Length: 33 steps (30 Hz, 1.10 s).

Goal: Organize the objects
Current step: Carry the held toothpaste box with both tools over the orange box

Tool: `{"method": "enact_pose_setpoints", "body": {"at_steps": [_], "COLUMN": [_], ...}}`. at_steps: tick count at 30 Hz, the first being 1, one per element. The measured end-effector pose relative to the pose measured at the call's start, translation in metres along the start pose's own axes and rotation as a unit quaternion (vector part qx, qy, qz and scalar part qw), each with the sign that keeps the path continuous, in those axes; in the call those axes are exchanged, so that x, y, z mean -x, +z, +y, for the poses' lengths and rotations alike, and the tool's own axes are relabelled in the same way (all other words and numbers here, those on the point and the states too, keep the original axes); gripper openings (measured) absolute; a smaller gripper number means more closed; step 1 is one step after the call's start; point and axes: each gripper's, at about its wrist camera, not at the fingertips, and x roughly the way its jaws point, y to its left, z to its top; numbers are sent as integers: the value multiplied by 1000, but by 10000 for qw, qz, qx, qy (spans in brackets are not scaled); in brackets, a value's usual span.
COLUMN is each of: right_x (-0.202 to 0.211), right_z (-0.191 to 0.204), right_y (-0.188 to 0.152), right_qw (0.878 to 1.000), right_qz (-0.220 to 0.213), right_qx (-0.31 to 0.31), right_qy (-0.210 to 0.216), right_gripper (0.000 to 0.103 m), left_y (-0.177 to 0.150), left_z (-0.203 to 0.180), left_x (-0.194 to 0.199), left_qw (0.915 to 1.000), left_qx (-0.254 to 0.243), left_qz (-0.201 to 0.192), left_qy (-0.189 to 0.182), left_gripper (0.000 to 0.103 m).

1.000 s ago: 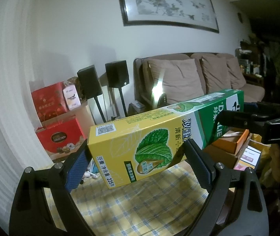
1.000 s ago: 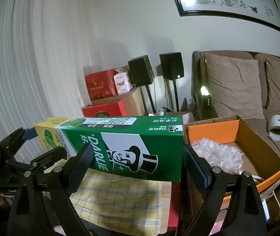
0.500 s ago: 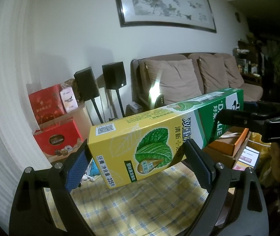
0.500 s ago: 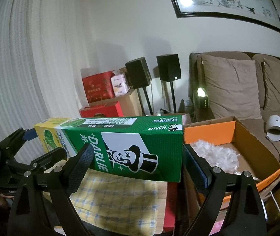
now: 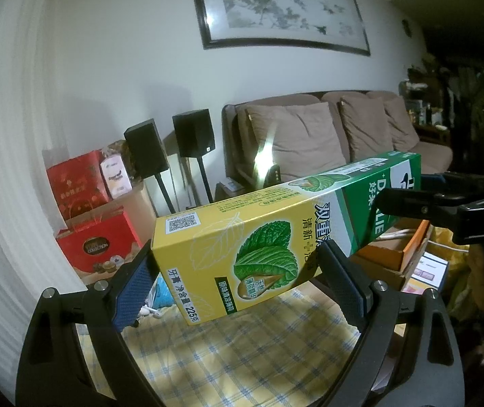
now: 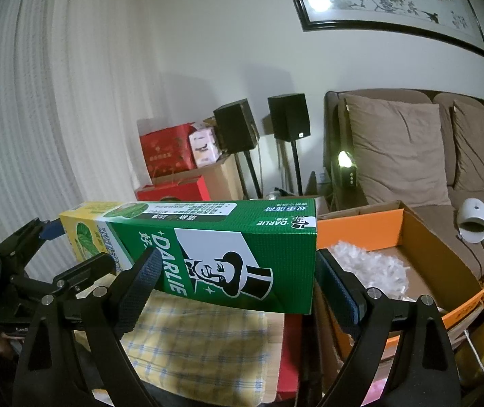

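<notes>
While both tongs stand at a wide setting, each one clamps one end of the long toothpaste box [image 5: 269, 237], which hangs in the air above the checked cloth [image 5: 242, 356]. The left gripper [image 5: 238, 279] holds the yellow end: its blue-padded finger lies against the box's end face, and its dark finger presses the printed front. The right gripper [image 6: 235, 288] holds the green end [image 6: 228, 247]: one finger lies on the front over the brand lettering, the other sits at the box's far end. The box spans the gap between the two tools and tilts slightly; in the left wrist view its far end rises toward the right gripper's arm [image 5: 445, 203].

Below the right gripper's outer finger stands an open cardboard carton with orange lining [image 6: 425, 247], holding white shredded filler [image 6: 364, 268]. Beyond both tongs, against the wall, stand two black speakers on stands [image 6: 262, 125] and a stack of red gift boxes [image 6: 170, 156]. Ahead and to the outside of the right gripper is a brown sofa with cushions [image 6: 405, 149], with a white rounded device [image 6: 474, 217] on its seat. A framed ink painting [image 5: 282, 3] hangs on the wall above
</notes>
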Motion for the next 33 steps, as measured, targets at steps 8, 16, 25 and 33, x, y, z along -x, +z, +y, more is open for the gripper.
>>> {"method": "enact_pose_setpoints", "body": {"at_steps": [8, 16, 25, 33], "right_x": [4, 8, 14, 19], "right_z": [-5, -11, -18, -21], "right_y": [1, 2, 4, 5], "right_qw": [10000, 9999, 9998, 9997], "right_qz": [-24, -52, -127, -164], "right_qx": [-14, -53, -83, -84], "right_qy": [-57, -79, -131, -172], "right_gripper": [92, 92, 92, 92], "left_y": [2, 5, 11, 14], "left_z": [-4, -11, -17, -19], "left_x": [-3, -2, -4, -5], "left_qw": [10000, 9999, 9999, 9998], "left_qx": [-11, -86, -116, -127], "left_qz": [3, -52, -91, -110], "left_qy": [-45, -35, -90, -131], "left_gripper": [92, 92, 92, 92]}}
